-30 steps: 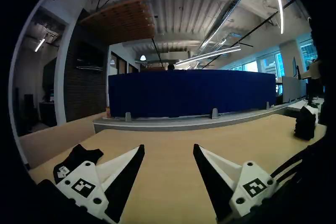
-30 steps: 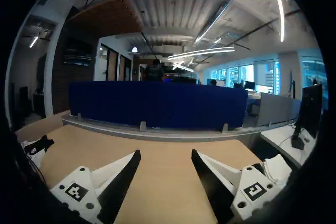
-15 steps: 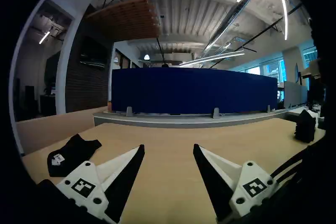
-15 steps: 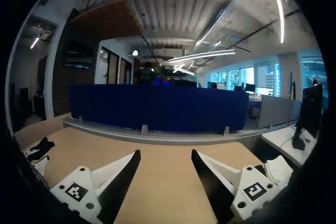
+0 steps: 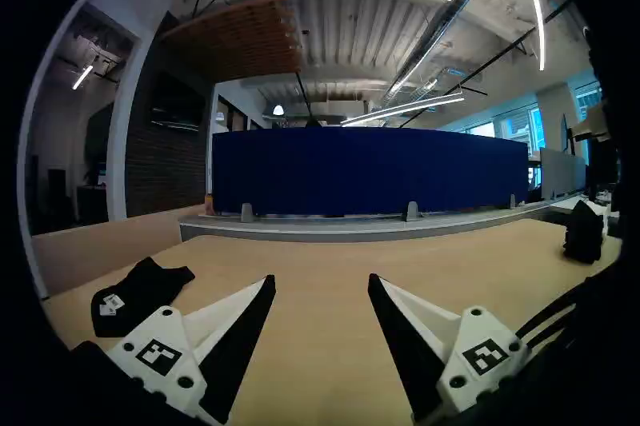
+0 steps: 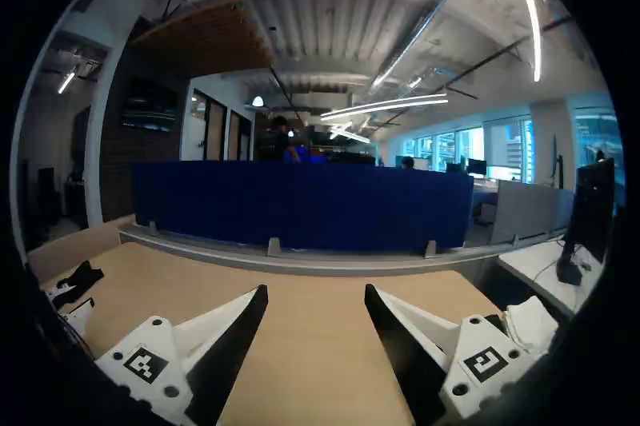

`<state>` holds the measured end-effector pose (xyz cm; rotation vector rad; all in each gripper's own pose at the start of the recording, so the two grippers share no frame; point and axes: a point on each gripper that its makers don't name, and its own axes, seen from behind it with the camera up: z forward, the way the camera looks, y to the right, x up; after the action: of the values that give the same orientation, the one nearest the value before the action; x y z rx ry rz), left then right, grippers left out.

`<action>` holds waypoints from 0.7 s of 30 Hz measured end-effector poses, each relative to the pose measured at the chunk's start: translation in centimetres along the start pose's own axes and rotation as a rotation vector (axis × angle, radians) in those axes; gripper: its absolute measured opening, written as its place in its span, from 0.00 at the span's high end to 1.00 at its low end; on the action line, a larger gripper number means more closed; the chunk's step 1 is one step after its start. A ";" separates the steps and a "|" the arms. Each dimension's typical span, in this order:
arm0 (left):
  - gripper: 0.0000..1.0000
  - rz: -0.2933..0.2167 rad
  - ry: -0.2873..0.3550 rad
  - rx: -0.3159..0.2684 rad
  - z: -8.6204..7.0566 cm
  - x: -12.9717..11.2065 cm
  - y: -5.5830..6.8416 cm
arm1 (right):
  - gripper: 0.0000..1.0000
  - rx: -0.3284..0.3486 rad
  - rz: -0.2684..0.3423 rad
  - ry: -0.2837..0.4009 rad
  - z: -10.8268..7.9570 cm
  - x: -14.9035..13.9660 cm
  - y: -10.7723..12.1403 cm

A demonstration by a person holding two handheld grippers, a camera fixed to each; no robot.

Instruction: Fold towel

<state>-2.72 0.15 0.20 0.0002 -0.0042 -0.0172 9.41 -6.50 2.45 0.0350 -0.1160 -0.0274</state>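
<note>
Your left tool (image 5: pixel 320 282) hangs low over a pale wooden bench (image 5: pixel 448 258). Its two black-and-white fingers (image 5: pixel 232 330) are spread wide apart with nothing between them. To the left of its left finger, a crumpled black cloth (image 5: pixel 140 292) with a small white tag lies on the bench, near the bench's left edge and apart from the finger. Far to the right, by the bench's edge, stands a dark shape (image 5: pixel 582 232) too small to identify. A long blue partition (image 5: pixel 360 174) runs along the far side of the bench.

Your right tool (image 6: pixel 315 292) hovers over the bench too, with its fingers wide apart and empty. Just beside its right finger, by the bench's right edge, lies a white towel (image 6: pixel 532 320) in a bundle, partly hidden behind that finger. At the far left of the right gripper view, a black-and-white thing (image 6: pixel 70 288) sits on the bench. I cannot tell what it is.
</note>
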 end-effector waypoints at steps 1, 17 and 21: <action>0.15 -0.001 0.000 0.001 0.0 0.0 0.0 | 0.07 -0.001 0.002 0.001 -0.1 0.0 0.1; 0.05 0.002 0.001 0.004 0.1 0.0 0.2 | 0.06 -0.024 0.016 0.070 -0.3 1.5 3.0; 0.05 0.003 0.000 0.004 0.1 0.0 0.2 | 0.06 -0.029 0.012 0.092 -0.5 1.4 3.9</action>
<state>-2.70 0.35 0.27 0.0039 -0.0042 -0.0138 10.93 -2.62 2.30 0.0070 -0.0237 -0.0153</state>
